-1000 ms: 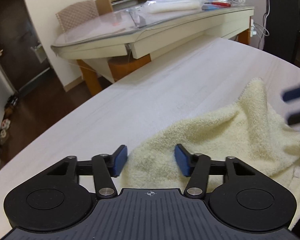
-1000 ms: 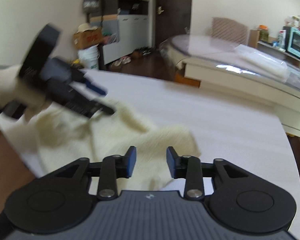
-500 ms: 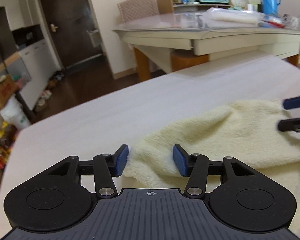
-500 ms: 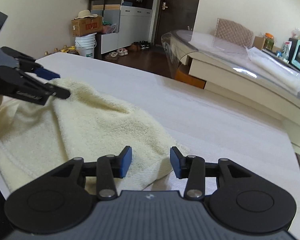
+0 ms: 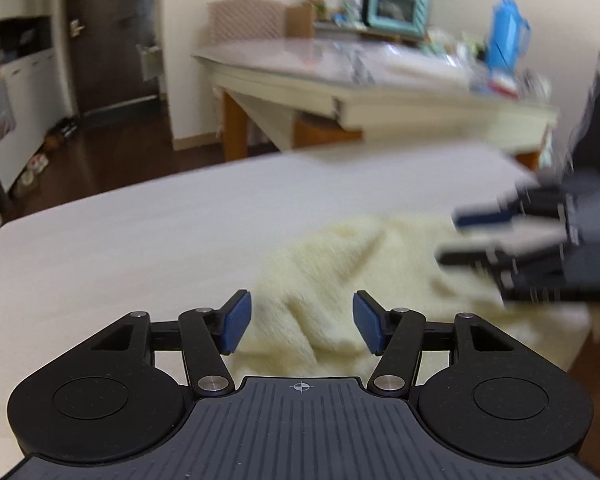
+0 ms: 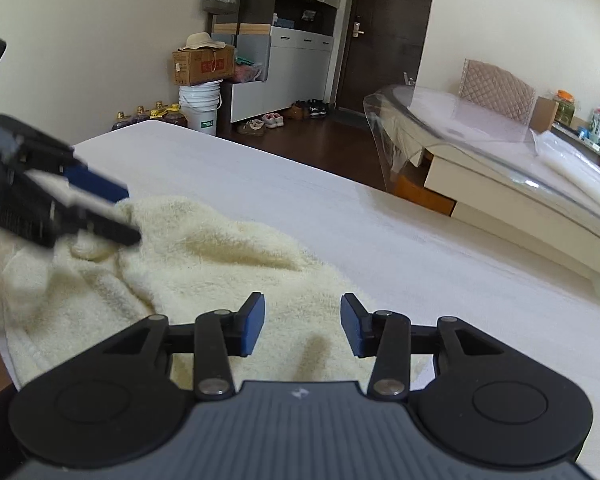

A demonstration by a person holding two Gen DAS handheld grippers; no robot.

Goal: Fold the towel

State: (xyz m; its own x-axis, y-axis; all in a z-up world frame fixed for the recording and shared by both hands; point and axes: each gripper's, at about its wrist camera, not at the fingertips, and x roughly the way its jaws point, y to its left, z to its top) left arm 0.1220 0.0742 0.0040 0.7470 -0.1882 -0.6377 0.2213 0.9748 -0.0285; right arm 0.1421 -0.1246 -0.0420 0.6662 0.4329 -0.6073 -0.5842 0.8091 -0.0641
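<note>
Towel: your cream towel [image 6: 204,264] lies crumpled on the white table [image 6: 300,200], bunched toward the near edge and the near left corner as the right wrist view shows it; part of it seems to hang over that near edge; no fold is laid yet.

Left gripper: your left gripper [image 5: 302,328] points down at the towel's left end; its jaws are opening, with pile showing between the blue pads [image 5: 236,322] but nothing pinched.

Right gripper: your right gripper [image 6: 302,330] hovers over the towel's right end; its jaws stand apart and hold nothing; cloth lies below the gap, and I cannot tell whether the pads touch it.

Long axis: it appears to run left to right along the near edge, from one gripper to the other; each tool sits at its own end.

Nearer hand: neither is clearly nearer; each has cloth directly under its fingers.

Next move, as I judge it: pinch an end or corner with each tool, then carry the cloth away from the near edge toward the far edge; watch the humped ridge in the middle, which may drag and skew the fold.
</note>
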